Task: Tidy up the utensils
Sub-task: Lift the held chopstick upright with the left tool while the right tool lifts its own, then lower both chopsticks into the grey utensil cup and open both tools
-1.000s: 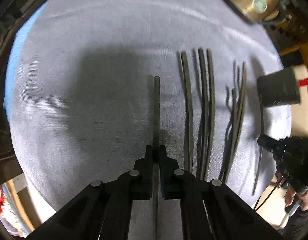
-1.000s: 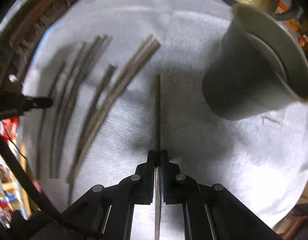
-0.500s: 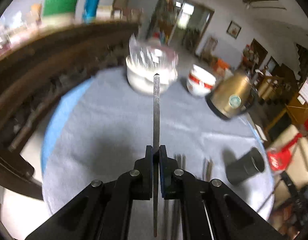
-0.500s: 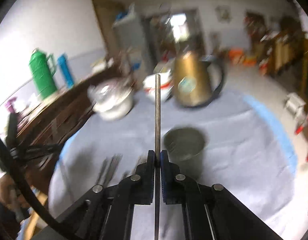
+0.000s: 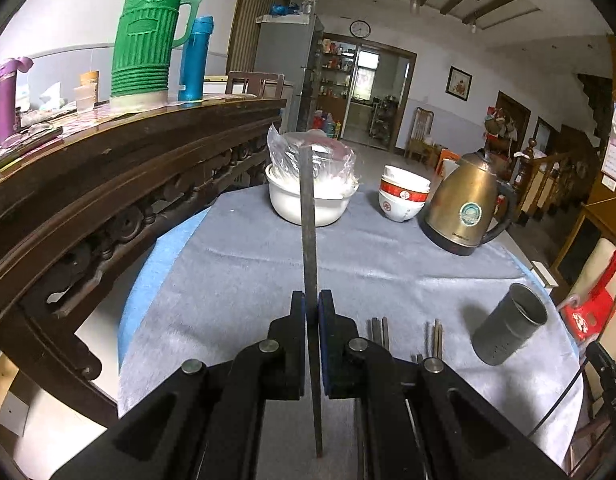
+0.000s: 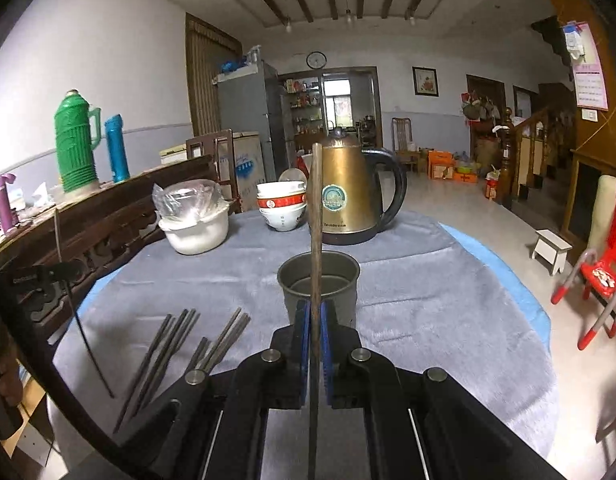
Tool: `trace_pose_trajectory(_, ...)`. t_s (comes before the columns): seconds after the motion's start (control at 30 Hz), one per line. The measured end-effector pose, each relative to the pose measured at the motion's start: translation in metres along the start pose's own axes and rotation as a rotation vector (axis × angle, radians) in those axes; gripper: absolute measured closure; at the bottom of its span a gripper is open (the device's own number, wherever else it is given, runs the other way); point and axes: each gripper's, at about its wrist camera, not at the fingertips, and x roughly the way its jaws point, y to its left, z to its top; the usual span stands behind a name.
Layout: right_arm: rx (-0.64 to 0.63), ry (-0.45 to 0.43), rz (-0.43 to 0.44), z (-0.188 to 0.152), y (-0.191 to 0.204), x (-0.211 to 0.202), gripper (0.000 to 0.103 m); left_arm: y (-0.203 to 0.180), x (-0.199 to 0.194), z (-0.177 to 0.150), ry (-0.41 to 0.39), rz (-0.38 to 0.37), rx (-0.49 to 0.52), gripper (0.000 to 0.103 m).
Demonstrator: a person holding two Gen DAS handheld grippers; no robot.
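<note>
Now each hand-held gripper is closed on one chopstick — my left hand-held gripper [image 5: 312,312] and my right hand-held gripper [image 6: 315,320] alike. Ahead of the right stands the dark cup [image 6: 318,282] on the desk [image 6: 428,320]; I should tip each chopstick [image 6: 316,216] point-down over its mouth — releasing only once inside.

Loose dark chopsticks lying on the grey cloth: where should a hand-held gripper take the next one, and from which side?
Judging by the right wrist view, grip one of the loose dark chopsticks near mid-length, coming straight down from above with the jaws across its width. They lie flat and close together in a fan, so a side approach would likely nudge the neighbours.
</note>
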Motion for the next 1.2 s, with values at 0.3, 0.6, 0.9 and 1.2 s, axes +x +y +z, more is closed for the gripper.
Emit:
trace_pose_trajectory(0.3, 0.048, 0.003, -0.011, -0.010, -0.012, -0.048, 0.097, 0.013, -0.029, -0.011, 0.002, -0.024, -0.039, 0.096)
trace_pose_trajectory(0.6, 0.198, 0.000, 0.010, -0.007, -0.040, -0.048, 0.097, 0.017, -0.028, -0.004, 0.018, -0.063, -0.094, 0.097)
trace_pose_trajectory(0.9, 0.296, -0.137, 0.054, 0.034, -0.063, -0.063, 0.097, 0.000, -0.041, 0.036, -0.021, -0.201, -0.162, 0.097)
trace_pose_trajectory(1.2, 0.269, -0.272, 0.089, 0.093, -0.068, -0.055, 0.097, -0.079, -0.031, 0.088, -0.047, -0.434, -0.141, 0.097)
